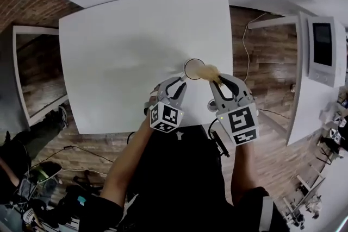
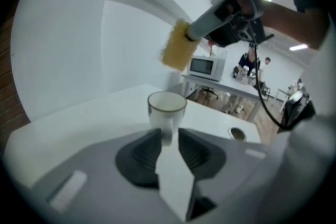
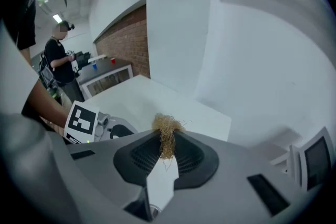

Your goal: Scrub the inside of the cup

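L gripper (image 2: 169, 135) fingers (image 2: 140, 156) apart, near side of upright cup (image 2: 167, 105) btwn tips.

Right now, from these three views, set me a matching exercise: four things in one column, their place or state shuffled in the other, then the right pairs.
Things:
1. cup
2. scrubber
3. left gripper
4. microwave

Place or state:
A. on a far table in the background
B. jaws apart, right at the cup
C. pinched in the right gripper's jaws
D. upright on the white table

Pairs: 1-D, 2-C, 3-B, 4-A
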Motion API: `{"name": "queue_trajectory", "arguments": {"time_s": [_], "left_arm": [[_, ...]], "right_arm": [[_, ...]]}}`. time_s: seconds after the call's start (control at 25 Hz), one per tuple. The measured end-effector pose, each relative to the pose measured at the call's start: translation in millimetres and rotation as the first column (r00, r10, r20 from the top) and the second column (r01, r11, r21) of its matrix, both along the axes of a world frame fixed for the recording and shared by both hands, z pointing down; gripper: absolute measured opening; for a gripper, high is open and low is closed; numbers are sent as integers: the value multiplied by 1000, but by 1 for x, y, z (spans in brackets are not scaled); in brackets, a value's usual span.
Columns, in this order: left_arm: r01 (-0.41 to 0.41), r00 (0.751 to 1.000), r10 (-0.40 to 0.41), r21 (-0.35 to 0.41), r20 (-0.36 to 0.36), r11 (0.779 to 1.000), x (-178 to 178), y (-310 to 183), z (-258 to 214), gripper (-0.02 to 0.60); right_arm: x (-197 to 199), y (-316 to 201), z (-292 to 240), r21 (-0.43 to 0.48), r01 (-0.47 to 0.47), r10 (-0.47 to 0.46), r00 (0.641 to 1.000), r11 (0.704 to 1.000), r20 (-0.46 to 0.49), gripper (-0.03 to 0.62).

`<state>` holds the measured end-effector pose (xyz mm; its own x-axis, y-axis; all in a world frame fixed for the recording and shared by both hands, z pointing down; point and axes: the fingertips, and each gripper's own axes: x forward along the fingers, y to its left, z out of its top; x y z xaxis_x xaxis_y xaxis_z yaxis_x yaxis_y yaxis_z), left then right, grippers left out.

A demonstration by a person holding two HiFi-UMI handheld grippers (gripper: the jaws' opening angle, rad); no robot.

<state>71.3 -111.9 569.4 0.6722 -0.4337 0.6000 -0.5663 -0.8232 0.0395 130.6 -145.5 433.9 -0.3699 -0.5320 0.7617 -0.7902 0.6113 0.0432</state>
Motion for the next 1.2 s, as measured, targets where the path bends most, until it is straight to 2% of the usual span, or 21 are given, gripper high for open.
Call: {"name": "queue_trajectory", "arguments": {"time_s": [0.12, 0.24, 0.32, 0.4, 0.48, 0.56, 0.68, 0.76, 0.96, 1.2], "left_arm": [[19, 1000, -19, 28, -20, 999, -15, 6, -23, 100], [76, 994, -67, 111, -85, 991, -29, 5, -71, 96], [128, 984, -102, 181, -148, 975, -36, 0, -112, 62], [166, 973, -115, 263, -199, 950, -43, -5, -152, 5], [182, 966, -108, 325, -235, 928, -50, -3, -185, 5], [207, 955, -107, 361, -278, 909, -56, 0, -211, 5], [246, 944, -123, 403, -306, 882, -67, 3, -234, 3], [263, 941, -136, 414, -311, 872, -70, 6, -239, 3], [285, 928, -149, 394, -341, 874, -71, 11, -243, 3], [274, 932, -135, 407, -337, 872, -66, 11, -244, 3]], "right_arm": [[1, 9, -30, 129, -110, 93, 987, 986, 132, 54], [1, 19, -68, 237, -269, 189, 930, 934, 315, 54], [7, 27, -90, 296, -370, 228, 878, 881, 421, 54], [11, 37, -107, 334, -444, 245, 833, 832, 496, 54], [12, 47, -118, 350, -491, 255, 800, 797, 543, 54], [11, 55, -125, 357, -519, 256, 778, 776, 574, 54], [9, 58, -127, 363, -538, 260, 765, 760, 589, 54], [8, 58, -129, 370, -537, 255, 766, 758, 590, 54], [6, 54, -134, 384, -529, 238, 770, 756, 592, 54], [6, 54, -132, 384, -524, 235, 773, 760, 590, 54]]}}
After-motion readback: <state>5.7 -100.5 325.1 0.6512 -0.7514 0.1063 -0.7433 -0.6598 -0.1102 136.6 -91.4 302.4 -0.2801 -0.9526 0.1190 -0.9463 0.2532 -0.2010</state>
